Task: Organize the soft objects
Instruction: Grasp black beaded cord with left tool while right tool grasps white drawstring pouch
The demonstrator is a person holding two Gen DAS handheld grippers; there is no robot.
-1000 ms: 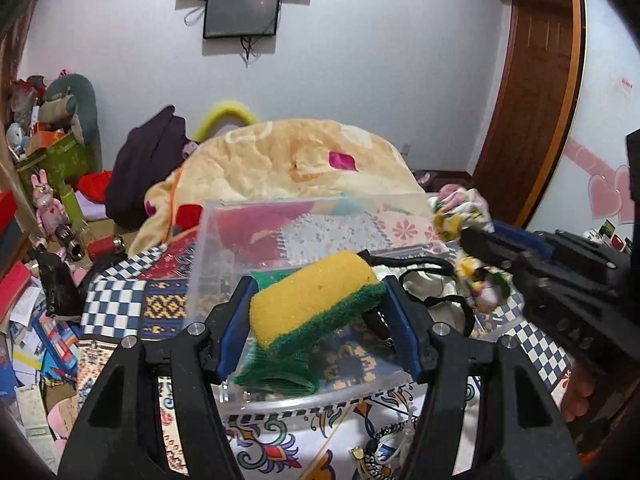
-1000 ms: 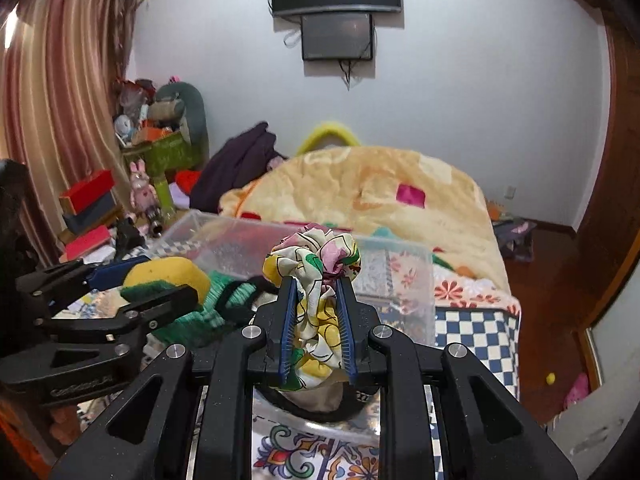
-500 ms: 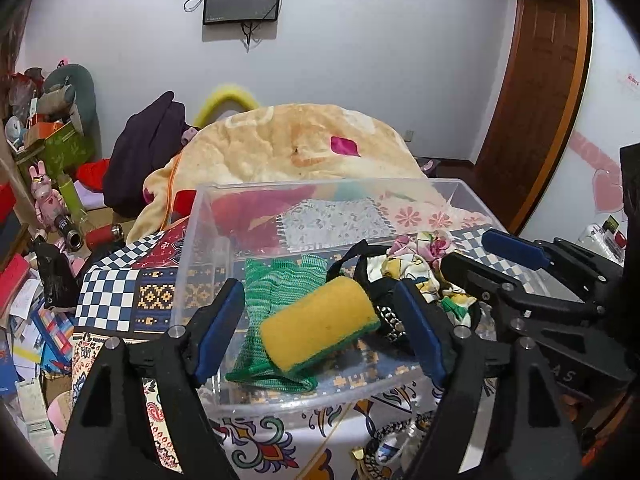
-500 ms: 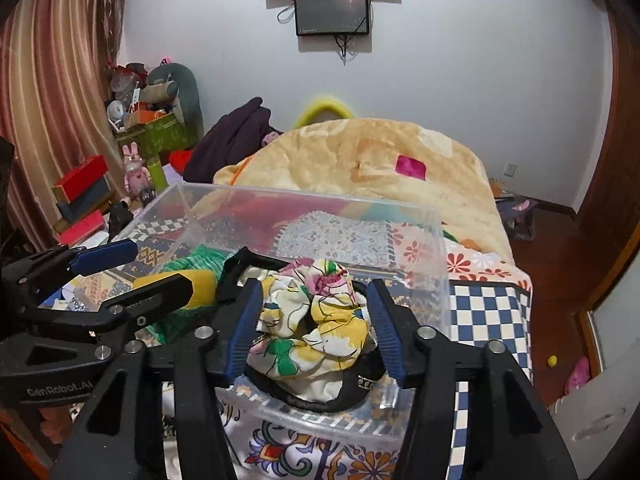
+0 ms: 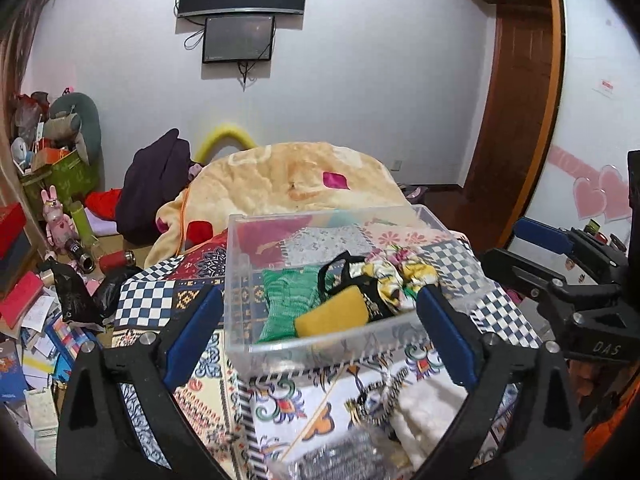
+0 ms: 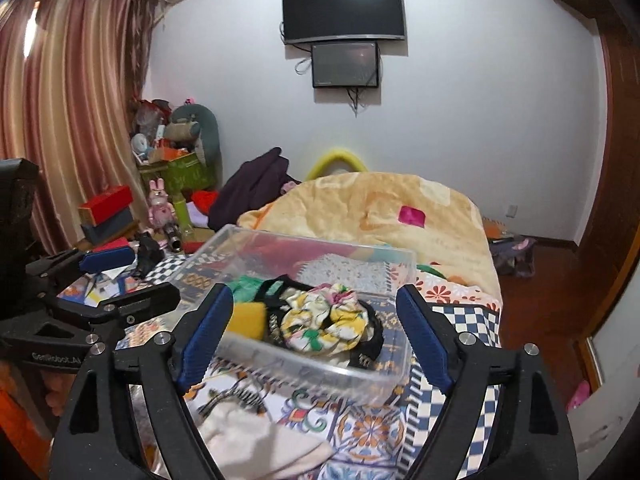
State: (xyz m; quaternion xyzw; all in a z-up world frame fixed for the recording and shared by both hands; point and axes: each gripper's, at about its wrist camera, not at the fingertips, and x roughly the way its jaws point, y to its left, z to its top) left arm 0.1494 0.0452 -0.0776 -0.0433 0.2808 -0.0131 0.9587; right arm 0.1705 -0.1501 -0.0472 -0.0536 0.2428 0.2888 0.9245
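Observation:
A clear plastic bin (image 5: 320, 342) (image 6: 320, 376) stands on the patterned bedspread. In it lie a yellow-and-green sponge (image 5: 332, 316) (image 6: 249, 318), a green cloth (image 5: 282, 300), a black strap item (image 5: 374, 306) (image 6: 366, 354) and a floral scrunchie (image 5: 394, 276) (image 6: 324, 322). My left gripper (image 5: 318, 334) is open and empty, in front of the bin's near wall. My right gripper (image 6: 312, 338) is open and empty, above the bin's near edge. Each gripper shows at the side of the other's view.
A cream fluffy cloth (image 6: 256, 440) (image 5: 428, 412) and a beaded strand (image 5: 372, 400) lie on the bedspread before the bin. A beige quilt (image 5: 296, 188) is heaped behind it. Boxes, papers and toys (image 5: 40, 280) clutter the floor at left. A wooden door (image 5: 516, 120) is at right.
Both grippers opened and pulled back toward me. The sponge dropped from the left gripper and the scrunchie from the right; both now lie in the bin.

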